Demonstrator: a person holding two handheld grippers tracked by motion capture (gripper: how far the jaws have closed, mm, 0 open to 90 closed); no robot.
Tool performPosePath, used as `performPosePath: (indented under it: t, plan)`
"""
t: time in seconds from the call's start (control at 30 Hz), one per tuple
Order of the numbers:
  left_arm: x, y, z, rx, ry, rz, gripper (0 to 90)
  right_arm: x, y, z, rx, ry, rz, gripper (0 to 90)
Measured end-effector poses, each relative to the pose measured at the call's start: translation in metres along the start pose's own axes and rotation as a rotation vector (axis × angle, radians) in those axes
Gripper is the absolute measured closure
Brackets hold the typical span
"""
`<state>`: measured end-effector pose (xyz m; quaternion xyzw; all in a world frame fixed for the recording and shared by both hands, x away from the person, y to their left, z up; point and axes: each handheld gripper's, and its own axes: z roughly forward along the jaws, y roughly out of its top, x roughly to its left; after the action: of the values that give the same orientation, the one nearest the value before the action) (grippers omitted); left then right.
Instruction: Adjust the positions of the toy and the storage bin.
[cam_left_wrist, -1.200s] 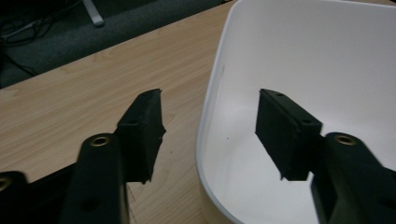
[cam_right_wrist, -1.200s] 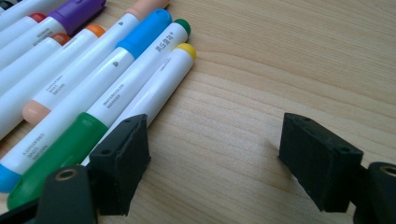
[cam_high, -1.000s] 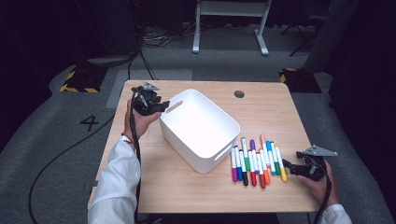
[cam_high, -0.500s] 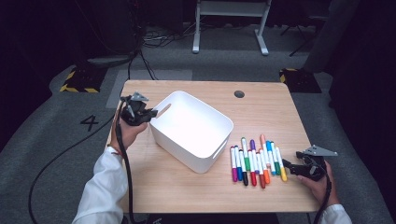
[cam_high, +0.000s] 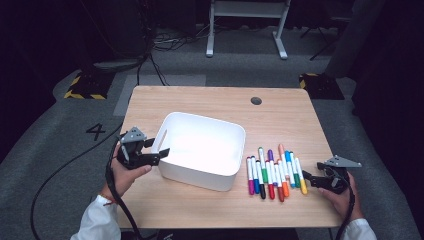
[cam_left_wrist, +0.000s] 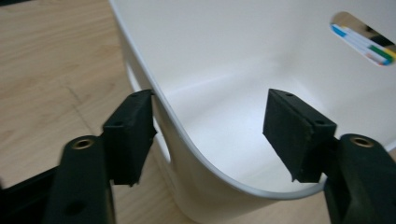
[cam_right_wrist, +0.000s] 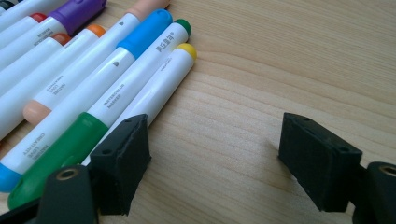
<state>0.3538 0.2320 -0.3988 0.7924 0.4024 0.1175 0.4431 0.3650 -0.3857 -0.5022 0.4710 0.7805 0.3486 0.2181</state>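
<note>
left gripper (cam_left_wrist: 210, 135): the jaws stand apart and have just been opening. the rim of the white bin (cam_left_wrist: 243, 84) passes between them. one pad sits outside the wall, just beside the handle slot; the other hangs inside the bin, clear of the wall. the outer pad lies very close to the wall; whether it touches cannot be told. neither pad presses.

in the high view the left gripper (cam_high: 152, 152) points at the bin's left end wall, near the left edge of the desk (cam_high: 200, 100). the hand (cam_high: 125, 172) holds it from the front-left, and the cable trails down off the front edge.

right gripper (cam_right_wrist: 210, 154): the jaws stand apart with bare desk between them. one pad lies just beside the yellow-capped marker (cam_right_wrist: 159, 88), the outermost of the row; contact cannot be told. nothing is clamped.

in the high view the right gripper (cam_high: 310, 179) lies low at the desk's right front area, pointing left at the row of markers (cam_high: 274, 172).

white bin (cam_high: 202, 150): upright, open side up, near the middle of the desk, slightly toward the left edge, set at a slight angle to the desk's edges. its inside looks empty as far as shown.

markers: lying side by side, touching, on the desk between the bin's right wall and the right gripper, toward the front edge. through the bin's far handle slot, the left gripper view shows part of the row.
</note>
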Motion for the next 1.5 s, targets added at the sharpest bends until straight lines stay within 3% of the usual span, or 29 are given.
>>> performPosePath:
  t: [0.17,0.33,0.57,0.67,0.8,1.07,1.2,1.23,1.3,1.33,1.5]
  plan:
    - [-0.019,-0.01,0.001,-0.023,-0.021,-0.015,18.6,0.0,0.0,0.0,-0.001,0.0,-0.002,24.6]
    - [-0.03,-0.01,0.006,-0.034,-0.027,-0.017,16.8,0.0,0.0,0.0,0.0,0.0,-0.002,24.5]
    - [-0.041,-0.007,0.021,-0.058,-0.069,-0.026,15.9,-0.001,0.001,0.0,-0.004,-0.005,0.013,26.3]
    - [-0.042,-0.007,0.023,-0.064,-0.07,-0.028,15.6,-0.001,0.0,-0.001,-0.015,-0.01,0.008,26.9]
    - [-0.044,-0.008,0.024,-0.078,-0.069,-0.034,15.7,-0.002,0.0,-0.006,-0.04,0.006,0.043,29.1]
    - [-0.05,-0.009,0.027,-0.101,-0.037,-0.044,14.3,0.005,-0.002,-0.02,-0.067,0.042,0.027,33.9]
    - [-0.052,-0.011,0.028,-0.114,-0.032,-0.053,14.3,0.009,-0.003,-0.024,-0.062,0.066,0.015,35.5]
    - [-0.053,-0.012,0.028,-0.12,-0.032,-0.056,14.3,0.012,-0.004,-0.026,-0.046,0.077,-0.007,36.0]
    - [-0.054,-0.011,0.029,-0.118,-0.027,-0.059,14.1,0.015,-0.005,-0.027,-0.037,0.089,0.003,37.2]
    - [-0.054,-0.011,0.029,-0.118,-0.027,-0.059,13.8,0.015,-0.006,-0.027,-0.026,0.082,-0.018,37.9]
    - [-0.057,-0.011,0.032,-0.119,-0.023,-0.063,12.9,0.015,-0.012,-0.024,0.017,0.061,-0.03,43.0]
